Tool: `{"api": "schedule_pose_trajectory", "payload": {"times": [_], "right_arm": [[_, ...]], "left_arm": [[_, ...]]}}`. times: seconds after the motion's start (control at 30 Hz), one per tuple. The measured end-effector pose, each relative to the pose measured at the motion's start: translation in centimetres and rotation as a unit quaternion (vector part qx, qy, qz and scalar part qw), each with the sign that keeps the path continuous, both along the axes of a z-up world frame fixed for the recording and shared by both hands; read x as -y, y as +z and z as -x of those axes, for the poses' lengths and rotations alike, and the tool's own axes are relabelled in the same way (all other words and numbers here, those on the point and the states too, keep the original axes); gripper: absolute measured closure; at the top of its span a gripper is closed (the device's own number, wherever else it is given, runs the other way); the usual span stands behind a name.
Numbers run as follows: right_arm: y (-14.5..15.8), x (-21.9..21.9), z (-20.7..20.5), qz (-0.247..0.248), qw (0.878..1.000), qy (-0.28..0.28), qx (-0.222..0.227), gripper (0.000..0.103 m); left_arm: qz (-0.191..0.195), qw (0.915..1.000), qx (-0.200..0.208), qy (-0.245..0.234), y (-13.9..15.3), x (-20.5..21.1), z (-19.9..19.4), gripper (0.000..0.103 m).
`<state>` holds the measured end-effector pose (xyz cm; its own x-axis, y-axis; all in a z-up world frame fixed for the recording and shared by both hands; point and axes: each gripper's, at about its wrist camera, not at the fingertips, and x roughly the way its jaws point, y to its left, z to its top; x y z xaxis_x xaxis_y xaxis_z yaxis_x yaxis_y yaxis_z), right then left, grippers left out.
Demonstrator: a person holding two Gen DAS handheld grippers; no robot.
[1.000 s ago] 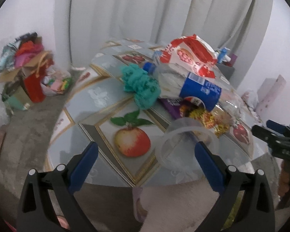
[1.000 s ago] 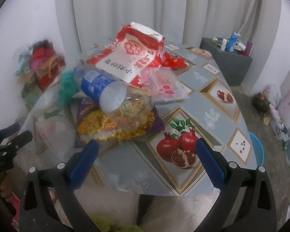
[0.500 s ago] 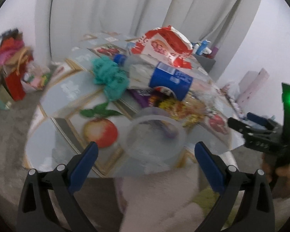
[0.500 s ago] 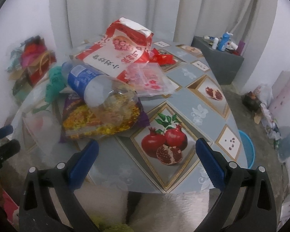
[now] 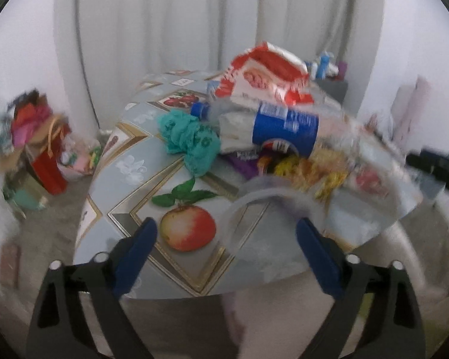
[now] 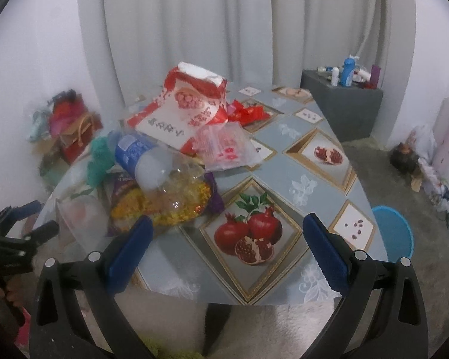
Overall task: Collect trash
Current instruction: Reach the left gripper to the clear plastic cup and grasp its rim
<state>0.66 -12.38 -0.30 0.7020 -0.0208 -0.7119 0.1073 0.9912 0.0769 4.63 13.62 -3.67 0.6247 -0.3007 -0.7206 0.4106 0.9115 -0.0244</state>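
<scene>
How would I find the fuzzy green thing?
Start at the table with fruit pictures and look at the trash heap on it. On the heap's left edge, beside the blue cap of the plastic bottle, lies the teal crumpled cloth, the only soft green item.

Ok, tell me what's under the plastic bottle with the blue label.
The plastic bottle lies on a clear bag of yellow snacks, which rests on a purple wrapper. The bottle's neck end meets the teal cloth. Anything beneath the bag is covered.
</scene>
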Motion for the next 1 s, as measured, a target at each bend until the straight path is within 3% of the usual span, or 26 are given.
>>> {"api": "schedule_pose_trajectory", "payload": {"times": [0.13,0.37,0.5,0.57,0.7,0.87,1.0], "right_arm": [[-0.6,0.5,-1.0,-0.037,0.999,0.011,-0.01,0.011],[-0.2,2.6,-3.3,-0.079,0.997,0.005,-0.002,0.017],[-0.2,4.8,-5.9,-0.135,0.991,-0.01,0.0,0.023],[-0.9,6.0,-7.2,-0.18,0.983,-0.024,-0.009,0.027],[-3.1,7.9,-8.7,-0.289,0.956,-0.051,-0.032,0.034],[-5.3,8.5,-10.1,-0.342,0.935,-0.071,-0.055,0.043],[-7.3,9.1,-11.2,-0.389,0.914,-0.085,-0.07,0.062]], "left_arm": [[0.0,0.9998,-0.007,-0.02,-1.0,0.2,-0.6,0.025],[0.008,0.9997,-0.023,-0.01,-2.5,-0.5,-3.2,0.053],[0.024,0.9991,-0.035,-0.003,-2.8,-1.0,-4.1,0.065],[0.03,0.9987,-0.041,0.001,-2.9,-1.0,-4.3,0.073],[0.04,0.9979,-0.05,0.011,-3.0,-1.1,-4.7,0.081],[0.052,0.9968,-0.058,0.017,-3.1,-1.4,-4.9,0.092],[0.055,0.997,-0.052,0.016,-2.8,-1.4,-4.8,0.096]]}}
